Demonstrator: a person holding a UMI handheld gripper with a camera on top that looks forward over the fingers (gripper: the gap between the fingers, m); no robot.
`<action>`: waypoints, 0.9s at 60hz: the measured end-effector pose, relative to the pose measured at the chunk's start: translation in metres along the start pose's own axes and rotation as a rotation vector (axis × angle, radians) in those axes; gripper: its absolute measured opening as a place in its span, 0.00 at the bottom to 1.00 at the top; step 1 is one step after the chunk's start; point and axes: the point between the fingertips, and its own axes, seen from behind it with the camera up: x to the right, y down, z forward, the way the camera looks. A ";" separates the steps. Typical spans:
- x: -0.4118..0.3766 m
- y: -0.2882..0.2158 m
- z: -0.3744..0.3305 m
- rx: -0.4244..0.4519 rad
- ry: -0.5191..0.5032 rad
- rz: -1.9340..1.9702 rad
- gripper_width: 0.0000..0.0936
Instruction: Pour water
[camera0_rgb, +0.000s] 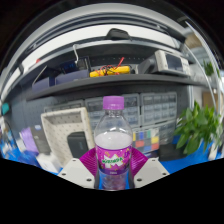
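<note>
Where the two fingers reach forward, a clear plastic bottle (113, 140) with a purple cap and a magenta label is seen upright between them. The claw (113, 172) appears pressed against the bottle from both sides, the pink pads (92, 164) being seen tight against the label with no gap visible. Beyond the bottle, a shelf unit (110, 85) is seen, on which a yellow object (108, 71) is laid. A white framed panel (65, 128) is placed to one side of the bottle, and a green plant (197, 128) to the other. A blue surface (160, 152) is glimpsed behind the fingers.
</note>
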 end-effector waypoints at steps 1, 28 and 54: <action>0.006 0.000 0.001 0.003 0.011 -0.029 0.43; 0.102 0.117 0.027 -0.121 0.071 -0.157 0.43; 0.109 0.134 0.015 -0.050 0.090 -0.126 0.53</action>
